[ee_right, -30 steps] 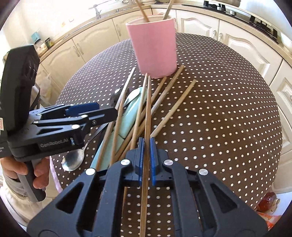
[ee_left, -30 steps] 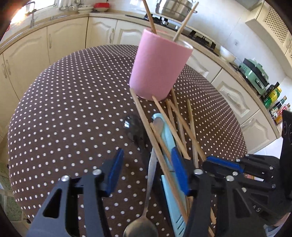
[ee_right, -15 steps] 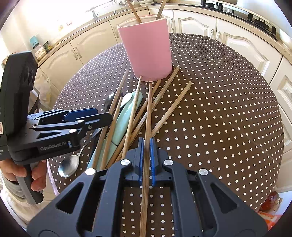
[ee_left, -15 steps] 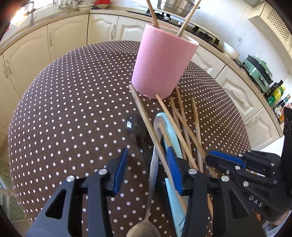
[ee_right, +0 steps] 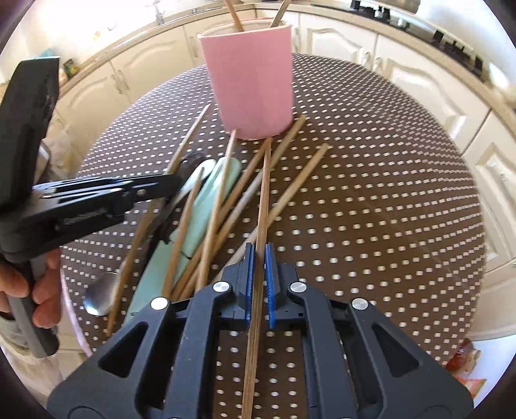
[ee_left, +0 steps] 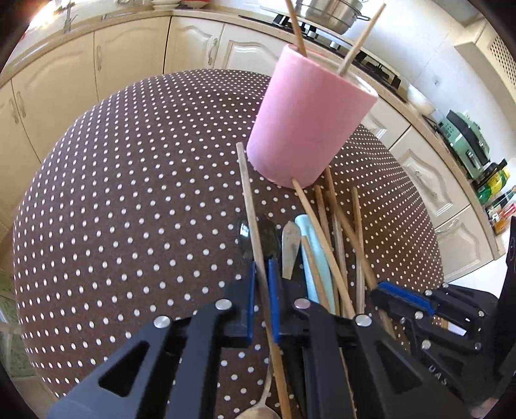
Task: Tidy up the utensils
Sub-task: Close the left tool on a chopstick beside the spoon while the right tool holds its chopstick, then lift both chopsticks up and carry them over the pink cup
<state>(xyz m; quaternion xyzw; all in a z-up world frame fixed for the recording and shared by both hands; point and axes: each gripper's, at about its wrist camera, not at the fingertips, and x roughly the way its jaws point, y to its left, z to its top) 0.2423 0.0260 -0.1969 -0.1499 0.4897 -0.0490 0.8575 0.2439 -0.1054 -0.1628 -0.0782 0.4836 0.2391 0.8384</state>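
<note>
A pink cup (ee_left: 306, 125) stands on the dotted table with two chopsticks upright in it; it also shows in the right wrist view (ee_right: 253, 83). Several wooden chopsticks (ee_left: 335, 225), a pale green utensil (ee_right: 206, 193), a metal spoon (ee_right: 98, 295) and a dark spoon (ee_left: 271, 238) lie in a pile before it. My left gripper (ee_left: 261, 280) is shut on one chopstick (ee_left: 248, 199) at the pile's left edge. My right gripper (ee_right: 259, 267) is shut on another chopstick (ee_right: 264, 193) that points at the cup's base.
The round table (ee_left: 129, 199) with a brown dotted cloth stands among cream kitchen cabinets (ee_left: 129, 54). A stove with a steel pot (ee_left: 325, 13) is behind the cup. A green appliance (ee_left: 467, 141) and bottles sit on the counter at right.
My left gripper has closed from wide open onto a chopstick at the pile's left side. My right gripper keeps its chopstick and has moved a little closer to the cup.
</note>
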